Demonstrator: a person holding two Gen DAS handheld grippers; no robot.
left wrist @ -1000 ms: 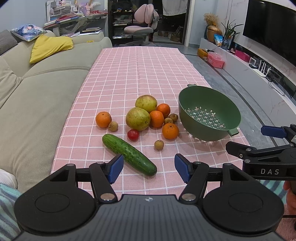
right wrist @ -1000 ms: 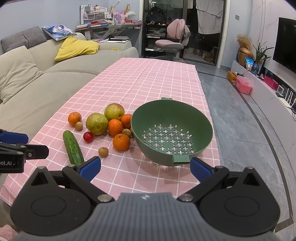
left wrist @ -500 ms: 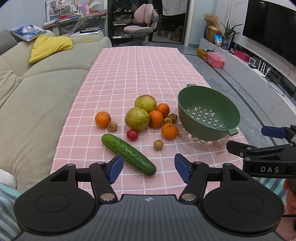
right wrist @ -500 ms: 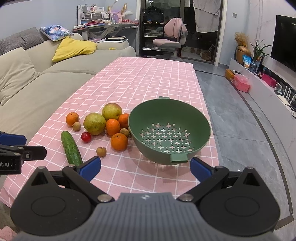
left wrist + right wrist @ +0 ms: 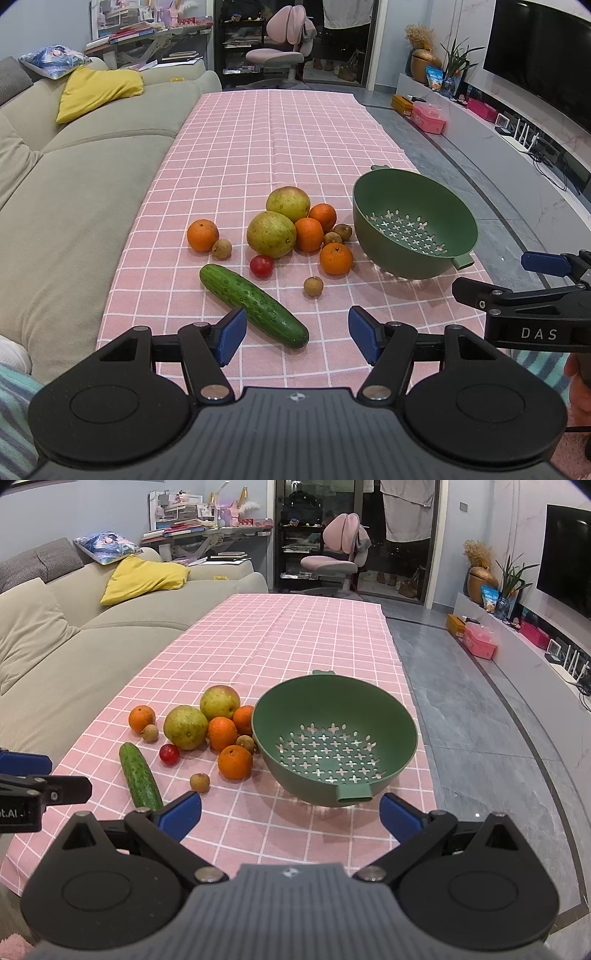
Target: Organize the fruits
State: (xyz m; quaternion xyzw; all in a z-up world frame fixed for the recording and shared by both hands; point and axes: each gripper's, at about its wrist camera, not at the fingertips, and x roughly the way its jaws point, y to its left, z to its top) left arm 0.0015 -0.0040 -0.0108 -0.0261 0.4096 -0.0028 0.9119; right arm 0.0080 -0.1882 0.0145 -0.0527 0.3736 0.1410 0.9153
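Observation:
A green colander (image 5: 413,225) (image 5: 334,738) sits empty on the pink checked tablecloth (image 5: 266,147). To its left lie two yellow-green pears (image 5: 271,233), several oranges (image 5: 335,258), small brown longans (image 5: 313,285), a red tomato (image 5: 261,266) and a cucumber (image 5: 255,304) (image 5: 139,775). My left gripper (image 5: 297,338) is open and empty, just short of the cucumber's near end. My right gripper (image 5: 290,814) is open and empty, in front of the colander's near handle (image 5: 354,793).
A beige sofa (image 5: 74,166) runs along the table's left side. The table's right edge drops to a grey floor (image 5: 480,738). The right gripper shows at the right edge of the left wrist view (image 5: 532,314).
Both grippers have crept slightly forward toward the fruit and the colander. Nothing on the table has moved.

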